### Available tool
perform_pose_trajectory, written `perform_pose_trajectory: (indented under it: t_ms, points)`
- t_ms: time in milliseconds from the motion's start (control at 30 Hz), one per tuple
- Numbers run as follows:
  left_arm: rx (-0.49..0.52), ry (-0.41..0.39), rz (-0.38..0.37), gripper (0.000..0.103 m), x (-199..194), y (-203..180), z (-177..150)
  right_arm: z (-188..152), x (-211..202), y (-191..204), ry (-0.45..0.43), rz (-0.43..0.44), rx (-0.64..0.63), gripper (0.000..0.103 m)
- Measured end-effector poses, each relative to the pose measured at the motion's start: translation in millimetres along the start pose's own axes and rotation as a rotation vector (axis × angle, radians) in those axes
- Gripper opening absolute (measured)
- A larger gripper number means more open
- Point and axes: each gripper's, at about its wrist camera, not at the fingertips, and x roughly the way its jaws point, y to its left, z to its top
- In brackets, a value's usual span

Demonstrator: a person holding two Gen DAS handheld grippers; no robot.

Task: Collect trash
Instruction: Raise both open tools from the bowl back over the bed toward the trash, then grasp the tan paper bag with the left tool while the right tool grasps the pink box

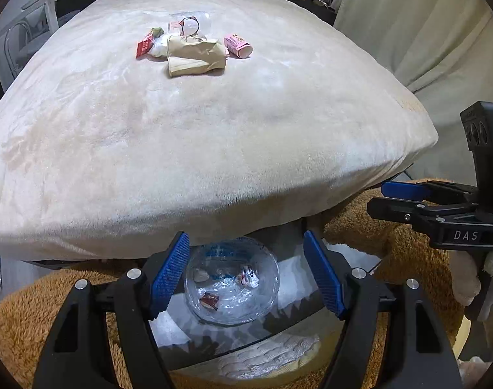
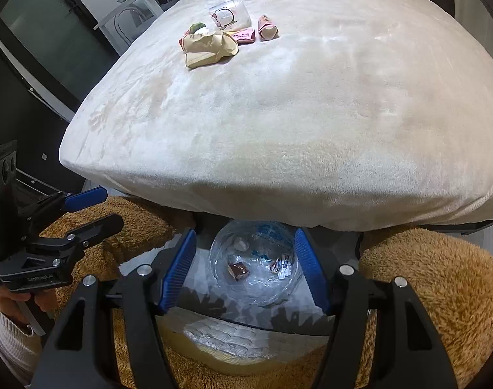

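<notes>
Left gripper [image 1: 246, 272] and right gripper [image 2: 243, 269]: both wide apart, empty, above the clear bin [image 1: 232, 283]; trash pile [image 1: 194, 50] on bed [image 1: 214, 136].

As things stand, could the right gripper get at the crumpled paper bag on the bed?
Probably yes, after a long reach. The right gripper is open and empty above the clear trash bag, near the bed's edge. The crumpled paper bag lies far across the bed, with only bare blanket between them.

Plush blanket [image 1: 214, 129], crumpled paper bag [image 1: 194, 55]
</notes>
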Motion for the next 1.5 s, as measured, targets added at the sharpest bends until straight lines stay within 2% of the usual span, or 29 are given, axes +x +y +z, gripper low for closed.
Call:
perform_pose_trajectory:
  t_ms: [333,433,633,700,867,1200,1333,1500]
  points:
    - [-0.033,-0.012,-0.034,0.072,24,24,66,70,11,-21,-0.034,-0.012,0.018,0.063]
    - [-0.042,-0.027,-0.026,0.082,31,32,88,95,17,-30,-0.047,-0.018,0.024,0.063]
    - [-0.057,-0.052,-0.017,0.083,45,47,132,146,29,-46,-0.076,-0.019,0.031,0.063]
    - [-0.065,-0.061,-0.009,0.089,50,51,145,164,35,-51,-0.083,-0.013,0.038,0.069]
    - [-0.064,-0.067,0.013,0.09,64,55,175,206,55,-56,-0.085,-0.008,0.034,0.07]
    - [-0.064,-0.053,0.083,0.09,93,63,213,276,110,-69,-0.016,0.101,0.105,0.069]
    - [-0.07,-0.035,0.097,0.09,105,67,221,290,133,-75,0.03,0.141,0.147,0.063]
    - [-0.06,-0.014,0.118,0.09,117,68,227,298,144,-73,0.031,0.158,0.143,0.054]
